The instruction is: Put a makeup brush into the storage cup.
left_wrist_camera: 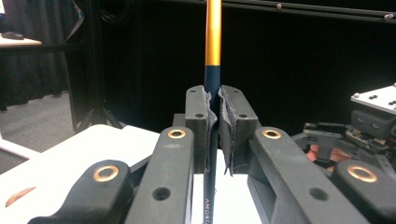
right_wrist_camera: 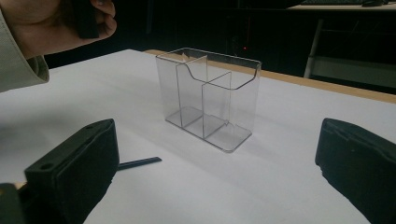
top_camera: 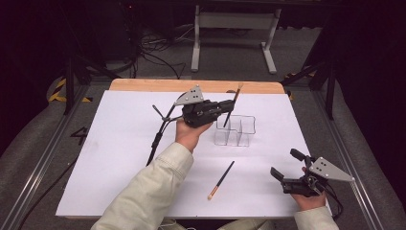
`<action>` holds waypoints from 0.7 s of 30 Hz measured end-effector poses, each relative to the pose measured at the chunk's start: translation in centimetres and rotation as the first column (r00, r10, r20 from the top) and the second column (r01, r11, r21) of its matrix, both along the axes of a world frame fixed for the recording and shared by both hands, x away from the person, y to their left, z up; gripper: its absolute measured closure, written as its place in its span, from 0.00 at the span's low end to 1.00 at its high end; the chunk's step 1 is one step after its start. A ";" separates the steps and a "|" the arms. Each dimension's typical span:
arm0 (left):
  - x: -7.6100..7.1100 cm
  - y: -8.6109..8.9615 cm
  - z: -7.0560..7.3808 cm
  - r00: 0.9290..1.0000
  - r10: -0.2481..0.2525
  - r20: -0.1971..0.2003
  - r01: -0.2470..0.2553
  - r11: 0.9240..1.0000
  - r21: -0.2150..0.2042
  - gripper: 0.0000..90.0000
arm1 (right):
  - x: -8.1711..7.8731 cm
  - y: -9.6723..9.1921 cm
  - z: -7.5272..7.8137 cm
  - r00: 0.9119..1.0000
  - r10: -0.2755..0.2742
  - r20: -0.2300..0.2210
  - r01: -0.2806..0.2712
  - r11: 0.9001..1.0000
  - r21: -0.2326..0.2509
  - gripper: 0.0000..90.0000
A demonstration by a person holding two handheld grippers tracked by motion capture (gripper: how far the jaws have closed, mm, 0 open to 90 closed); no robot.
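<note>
The held brush [top_camera: 233, 103] is a slim makeup brush with a dark blue handle, a gold ferrule and a tan tip. It stands nearly upright, bristles up, leaning slightly, clamped at mid-handle [left_wrist_camera: 212, 84], its lower end at the near-left part of the clear organizer [top_camera: 235, 130]. That organizer is a transparent plastic box with several open compartments [right_wrist_camera: 210, 100], empty, upright on the white bench. A second brush [top_camera: 221, 180] lies flat nearer the person, tip toward them.
</note>
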State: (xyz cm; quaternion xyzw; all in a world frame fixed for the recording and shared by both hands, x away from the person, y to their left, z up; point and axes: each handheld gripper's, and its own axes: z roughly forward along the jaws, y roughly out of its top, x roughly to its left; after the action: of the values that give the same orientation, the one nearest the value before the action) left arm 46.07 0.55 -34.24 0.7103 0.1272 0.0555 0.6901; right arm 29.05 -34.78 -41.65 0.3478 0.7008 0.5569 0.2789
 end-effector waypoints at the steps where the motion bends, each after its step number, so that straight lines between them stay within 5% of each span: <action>1: 0.0 -0.1 0.0 1.000 0.003 0.002 -0.003 1.000 0.006 0.91 | 0.0 0.0 0.0 1.000 -0.001 0.000 0.001 1.000 0.000 0.00; 21: 1.4 -2.2 -0.2 0.999 0.031 0.023 -0.032 0.999 0.014 0.91 | -0.8 -0.5 -0.1 1.000 -0.020 -0.004 0.020 1.000 0.007 0.00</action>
State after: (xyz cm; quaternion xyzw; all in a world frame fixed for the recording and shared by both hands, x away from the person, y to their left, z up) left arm 47.47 -1.63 -34.47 0.7126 0.1300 0.0755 0.6853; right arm 28.26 -35.27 -41.71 0.3569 0.6959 0.5558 0.2820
